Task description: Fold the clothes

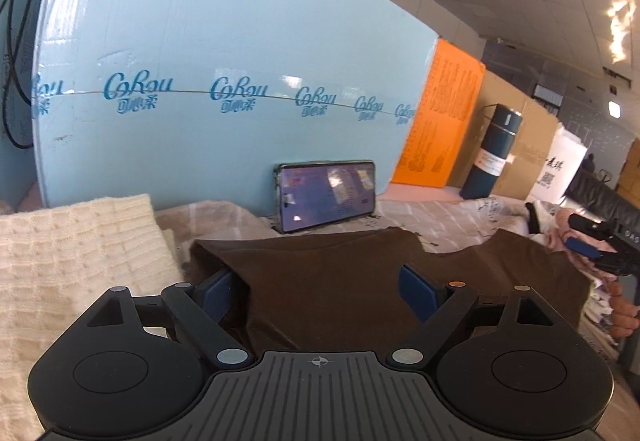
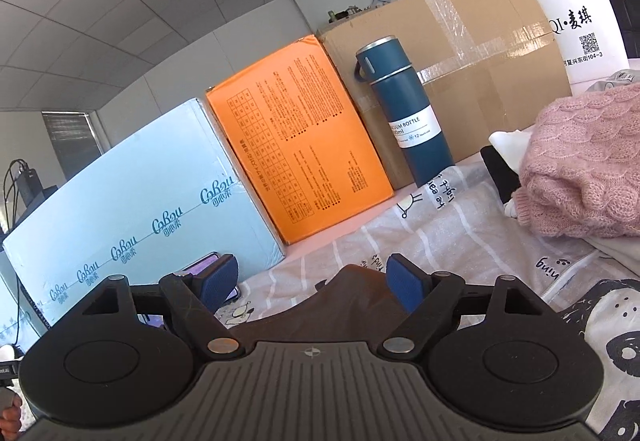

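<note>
Light-blue box (image 1: 224, 41), far side, phone (image 1: 326, 201) propped against it. Patterned sheet (image 2: 460, 225) covered the surface. Brown garment (image 1: 340, 281): lay near, centre, flat on the sheet (soft, light, limp by the look; best taken at corners or hem). Cream knit (image 1: 80, 249), left. Left gripper (image 1: 320, 293): released, jaws spread over the garment. Right gripper (image 2: 316, 285): likewise released, nothing held.
</note>
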`<state>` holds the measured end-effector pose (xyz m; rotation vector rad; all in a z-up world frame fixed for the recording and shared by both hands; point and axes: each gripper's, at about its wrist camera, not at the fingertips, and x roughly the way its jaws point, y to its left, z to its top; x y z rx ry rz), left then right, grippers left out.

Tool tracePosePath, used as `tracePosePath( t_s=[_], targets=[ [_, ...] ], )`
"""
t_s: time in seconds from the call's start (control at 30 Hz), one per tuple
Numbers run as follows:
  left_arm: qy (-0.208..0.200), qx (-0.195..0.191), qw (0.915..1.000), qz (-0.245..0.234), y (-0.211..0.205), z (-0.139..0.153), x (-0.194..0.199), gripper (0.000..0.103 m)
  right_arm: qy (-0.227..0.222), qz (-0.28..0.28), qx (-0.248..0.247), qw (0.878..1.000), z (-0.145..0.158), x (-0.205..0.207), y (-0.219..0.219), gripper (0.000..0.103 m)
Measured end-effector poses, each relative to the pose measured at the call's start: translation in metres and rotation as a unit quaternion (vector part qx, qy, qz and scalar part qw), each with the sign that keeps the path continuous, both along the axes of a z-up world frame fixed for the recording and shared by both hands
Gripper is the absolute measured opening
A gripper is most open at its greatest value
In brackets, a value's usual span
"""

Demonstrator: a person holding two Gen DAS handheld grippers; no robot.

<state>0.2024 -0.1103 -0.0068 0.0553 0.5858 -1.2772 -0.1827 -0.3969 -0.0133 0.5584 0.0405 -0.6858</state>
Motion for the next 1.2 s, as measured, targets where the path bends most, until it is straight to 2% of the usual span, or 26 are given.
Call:
tracePosePath(
  t_s=[0.1,0.13,0.17,0.2,0.23,0.27,0.33,0.5,0.57,0.63,0.8,0.9,1.0,1.1,1.2],
  targets=[
    [0.015,0.024,0.9992,0.028,-0.016,-0.010,0.010,0.087,-0.001,0.007,0.009,1.000,-0.001,0.001,-0.002,0.080],
    [0.021,0.025,0.9988,0.036,-0.020,-0.013,0.013,0.083,0.000,0.004,0.007,1.000,-0.001,0.000,-0.002,0.080],
    [0.025,0.026,0.9984,0.043,-0.024,-0.016,0.015,0.057,0.001,0.000,0.006,1.000,-0.001,0.000,-0.002,0.080],
    [0.019,0.027,0.9983,0.048,-0.026,-0.017,0.014,0.041,0.001,-0.004,0.005,1.000,-0.001,0.000,-0.001,0.080],
    [0.008,0.020,0.9986,0.048,-0.025,-0.016,0.010,0.015,0.000,-0.005,0.005,1.000,-0.001,-0.001,-0.002,0.080],
    [-0.002,0.014,0.9987,0.048,-0.024,-0.014,0.007,0.008,-0.002,-0.006,0.005,1.000,-0.001,-0.001,-0.002,0.080],
    [-0.022,-0.001,0.9986,0.048,-0.022,-0.012,0.001,0.004,-0.002,-0.001,0.006,1.000,-0.002,-0.001,-0.002,0.080],
    [-0.028,-0.086,0.9959,0.007,0.007,0.011,-0.030,0.004,-0.022,0.027,-0.005,0.999,0.000,-0.003,0.002,0.080],
    [-0.042,-0.097,0.9943,-0.009,0.016,0.017,-0.050,0.003,-0.031,0.061,-0.019,0.997,0.001,-0.001,0.007,0.083],
    [-0.054,-0.109,0.9922,-0.027,0.025,0.022,-0.069,0.002,-0.020,0.107,-0.050,0.993,0.004,0.006,0.018,0.086],
    [-0.069,-0.137,0.9849,-0.081,0.047,0.030,-0.108,0.002,0.052,0.219,-0.149,0.963,0.003,0.033,0.056,0.089],
    [-0.075,-0.162,0.9750,-0.132,0.064,0.035,-0.131,0.002,0.078,0.256,-0.202,0.942,0.000,0.040,0.078,0.092],
    [-0.082,-0.178,0.9654,-0.172,0.078,0.036,-0.150,0.002,0.089,0.275,-0.245,0.925,0.000,0.041,0.096,0.097],
    [-0.074,-0.191,0.9557,-0.211,0.089,0.034,-0.161,0.002,0.093,0.277,-0.297,0.909,0.005,0.036,0.112,0.097],
    [-0.065,-0.195,0.9484,-0.242,0.097,0.032,-0.165,0.002,0.100,0.282,-0.363,0.883,0.012,0.029,0.131,0.097]
  ],
)
